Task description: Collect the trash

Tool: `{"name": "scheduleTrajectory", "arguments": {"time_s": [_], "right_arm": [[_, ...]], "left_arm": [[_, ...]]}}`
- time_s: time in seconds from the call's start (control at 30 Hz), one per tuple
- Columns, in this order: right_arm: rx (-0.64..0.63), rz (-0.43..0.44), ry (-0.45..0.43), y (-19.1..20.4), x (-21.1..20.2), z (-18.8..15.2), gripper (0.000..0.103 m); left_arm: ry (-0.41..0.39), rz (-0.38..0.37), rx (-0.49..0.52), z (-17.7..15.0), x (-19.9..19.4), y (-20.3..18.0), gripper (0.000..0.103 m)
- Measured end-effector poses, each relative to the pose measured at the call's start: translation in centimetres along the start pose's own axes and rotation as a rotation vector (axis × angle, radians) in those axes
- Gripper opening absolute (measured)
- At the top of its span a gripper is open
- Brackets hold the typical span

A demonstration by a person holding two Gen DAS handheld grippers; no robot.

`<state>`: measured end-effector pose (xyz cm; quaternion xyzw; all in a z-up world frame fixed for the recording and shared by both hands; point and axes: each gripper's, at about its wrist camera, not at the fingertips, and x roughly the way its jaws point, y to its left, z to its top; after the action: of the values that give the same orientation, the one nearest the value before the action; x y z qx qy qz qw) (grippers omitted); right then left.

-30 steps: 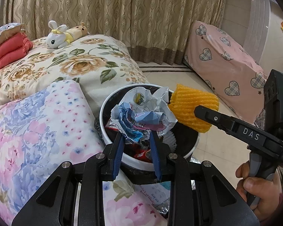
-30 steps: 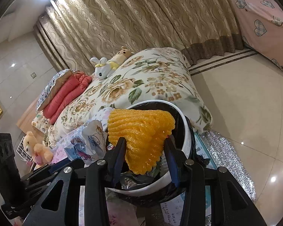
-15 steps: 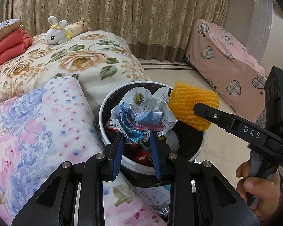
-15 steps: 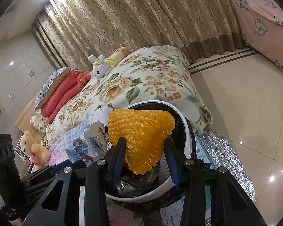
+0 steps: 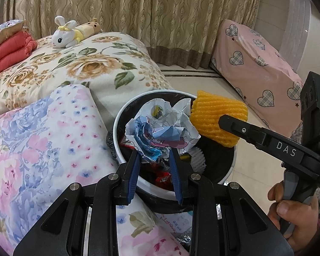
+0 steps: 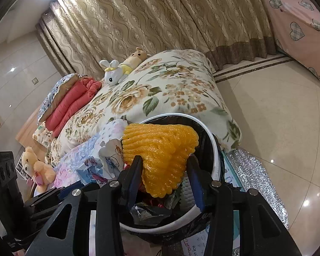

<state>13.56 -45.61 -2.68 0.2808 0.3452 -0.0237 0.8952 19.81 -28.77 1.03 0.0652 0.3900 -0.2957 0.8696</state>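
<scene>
A white-rimmed trash bin (image 5: 126, 162) lined with a black bag stands beside the bed, with wrappers inside. My left gripper (image 5: 154, 160) is shut on a crumpled printed paper wad (image 5: 160, 130) and holds it over the bin. My right gripper (image 6: 165, 166) is shut on an orange foam net (image 6: 160, 149) and holds it over the bin's rim (image 6: 215, 147). In the left wrist view the foam net (image 5: 217, 115) and the right gripper arm (image 5: 266, 140) hang over the bin's right side. The paper wad (image 6: 108, 155) shows left of the foam in the right wrist view.
A floral bed cover (image 5: 64, 68) and a pink-blue quilt (image 5: 38, 138) lie left of the bin. Plush toys (image 5: 72, 32) sit on the bed. A pink heart-print cover (image 5: 258, 72) drapes furniture at right. Tiled floor (image 6: 277, 111) and silver foil mat (image 6: 260, 183) lie right of the bin.
Both grippers have drifted slightly down and closer over the bin, each still holding its item. Nothing has been let go.
</scene>
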Motion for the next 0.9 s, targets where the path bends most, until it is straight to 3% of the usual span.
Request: {"name": "scheduleTrajectory", "arguments": {"time_s": [0.63, 0.7, 0.77, 0.83, 0.9], "right_arm": [[-0.006, -0.006, 0.003, -0.13, 0.25, 0.12, 0.046], [-0.004, -0.009, 0.011, -0.23, 0.37, 0.13, 0.049], [0.006, -0.014, 0.019, -0.48, 0.51, 0.18, 0.063], [0.019, -0.009, 0.025, -0.67, 0.53, 0.26, 0.071], [0.023, -0.008, 0.026, -0.72, 0.32, 0.11, 0.071]], "left_arm": [[0.014, 0.0, 0.02, 0.44, 0.47, -0.24, 0.03], [0.027, -0.003, 0.021, 0.44, 0.63, -0.16, 0.033], [0.029, -0.004, 0.023, 0.37, 0.5, -0.15, 0.041], [0.022, 0.003, 0.021, 0.3, 0.32, -0.09, 0.048], [0.01, 0.01, 0.012, 0.01, -0.16, 0.23, 0.055]]}}
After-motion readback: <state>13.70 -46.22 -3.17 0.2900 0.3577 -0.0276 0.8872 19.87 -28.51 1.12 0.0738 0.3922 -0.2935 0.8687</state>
